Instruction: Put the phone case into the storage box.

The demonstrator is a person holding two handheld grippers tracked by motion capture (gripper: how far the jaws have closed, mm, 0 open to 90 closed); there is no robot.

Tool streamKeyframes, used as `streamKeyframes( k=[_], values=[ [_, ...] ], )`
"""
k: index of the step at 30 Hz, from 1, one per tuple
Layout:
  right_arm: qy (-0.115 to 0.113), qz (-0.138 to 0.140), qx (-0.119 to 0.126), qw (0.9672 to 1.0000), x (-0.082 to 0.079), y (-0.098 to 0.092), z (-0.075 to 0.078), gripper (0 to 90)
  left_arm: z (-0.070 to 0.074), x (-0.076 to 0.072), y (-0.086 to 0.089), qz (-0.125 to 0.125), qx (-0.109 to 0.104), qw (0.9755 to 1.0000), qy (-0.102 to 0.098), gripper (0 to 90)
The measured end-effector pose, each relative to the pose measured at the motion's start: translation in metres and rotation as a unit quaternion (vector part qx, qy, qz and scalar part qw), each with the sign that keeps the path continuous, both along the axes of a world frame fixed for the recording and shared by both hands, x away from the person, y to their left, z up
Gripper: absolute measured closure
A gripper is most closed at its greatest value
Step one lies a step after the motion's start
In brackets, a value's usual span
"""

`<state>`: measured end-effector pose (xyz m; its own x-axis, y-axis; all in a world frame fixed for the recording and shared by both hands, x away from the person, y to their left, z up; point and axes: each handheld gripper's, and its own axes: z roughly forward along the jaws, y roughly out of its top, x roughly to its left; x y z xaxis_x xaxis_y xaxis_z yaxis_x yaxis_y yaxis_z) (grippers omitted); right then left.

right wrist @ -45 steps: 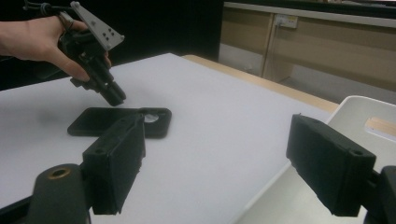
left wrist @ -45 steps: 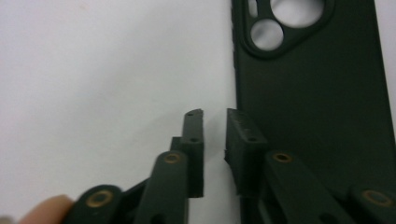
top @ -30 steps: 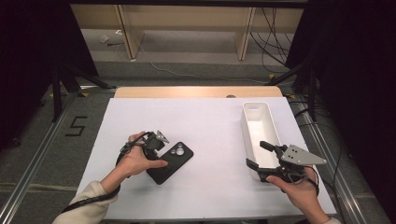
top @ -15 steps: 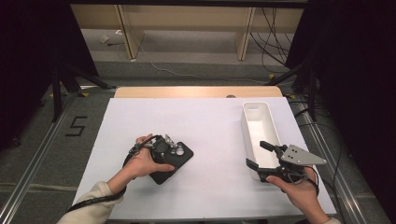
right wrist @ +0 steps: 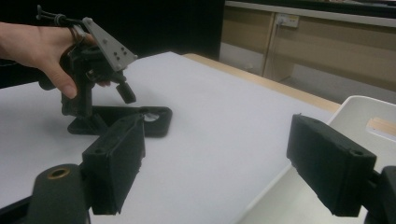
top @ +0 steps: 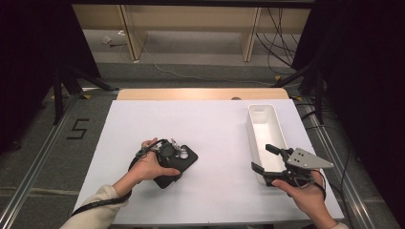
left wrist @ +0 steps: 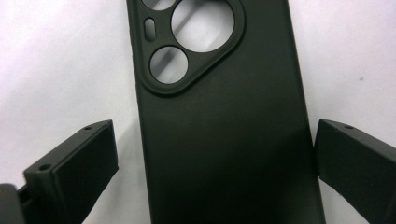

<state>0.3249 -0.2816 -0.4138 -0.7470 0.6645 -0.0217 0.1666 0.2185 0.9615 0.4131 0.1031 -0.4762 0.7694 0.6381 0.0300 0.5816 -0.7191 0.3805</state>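
Observation:
A black phone case (top: 187, 161) lies back up on the white table (top: 210, 124), left of centre. My left gripper (top: 166, 160) points down over its near end. In the left gripper view the case (left wrist: 224, 116) lies between the jaws of that gripper (left wrist: 215, 163), which have just been opening; the left pad (left wrist: 79, 163) stands clear of it and the right pad (left wrist: 355, 158) sits close by its edge. My right gripper (top: 262, 157) hovers open at the near end of the white bin (top: 253, 125), with nothing between its jaws (right wrist: 233, 158).
The long white bin (right wrist: 369, 109) stands on the right side of the table. A wooden strip (top: 200, 93) runs along the far edge. Metal rails (top: 33, 162) flank the table, and cables lie on the floor beyond it.
My left hand has shifted right, bringing its gripper from the case's left end onto the case. The right hand and the bin have kept still.

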Motion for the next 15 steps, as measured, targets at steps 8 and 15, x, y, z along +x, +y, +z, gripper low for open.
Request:
streamKeyframes(
  k=[8, 15],
  values=[
    [0.001, 0.0, -0.001, 1.0, -0.0001, 0.0001, -0.0001, 20.7, -0.0015, 0.0045, -0.0019, -0.007, 0.003, 0.9999, 0.009, 0.0],
    [0.0, 0.001, -0.002, 1.0, -0.0001, 0.0002, -0.0001, 20.6, -0.0024, 0.0082, -0.0019, -0.008, -0.002, 0.9997, 0.025, 0.0]
  ],
)
